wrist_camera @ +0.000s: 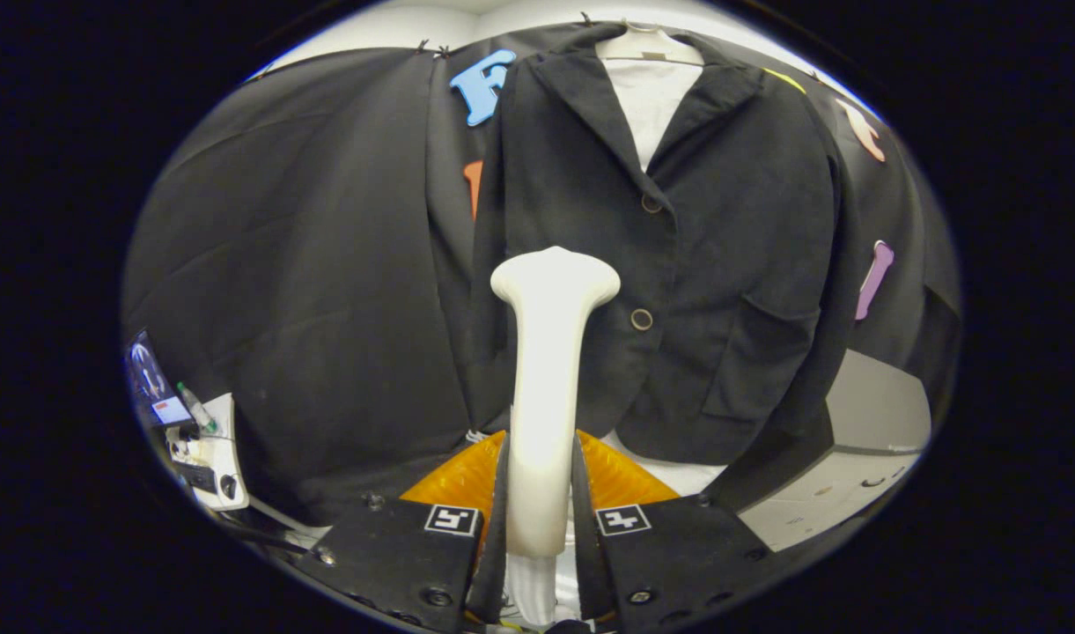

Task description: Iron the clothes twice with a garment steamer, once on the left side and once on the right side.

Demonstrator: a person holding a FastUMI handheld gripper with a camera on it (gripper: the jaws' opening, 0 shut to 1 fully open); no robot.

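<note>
The gripper (pixel 541 519) is seen clamped on the handle of the garment steamer (pixel 548 387), both fingers pressed against its sides low on the shaft. The steamer is held upright between the fingers, its long axis running straight up and away from the gripper, with the flared head at the top end. The head is directed toward the black jacket (pixel 669 255), over the panel beside the lower button (pixel 641 319); whether the head is touching the cloth or just short of it cannot be told. The jacket is hung on a white hanger (pixel 647 44) against the booth wall, front closed, with a white shirt (pixel 650 106) visible at the open collar and below the hem. A patch pocket (pixel 753 361) is noted on the far panel, untouched by the head. An upper button (pixel 651 202) sits well above the head. Judged from its position low on one panel, a pass along that side is taken to be in hand; no sign of completed strokes can be read from the fabric, so the count of passes done cannot be established. The stroke on the pocket side is judged to be left. A white box (pixel 863 458) stands beside the jacket's hem, and a small device with a screen (pixel 163 396) lies well apart on the other side.
</note>
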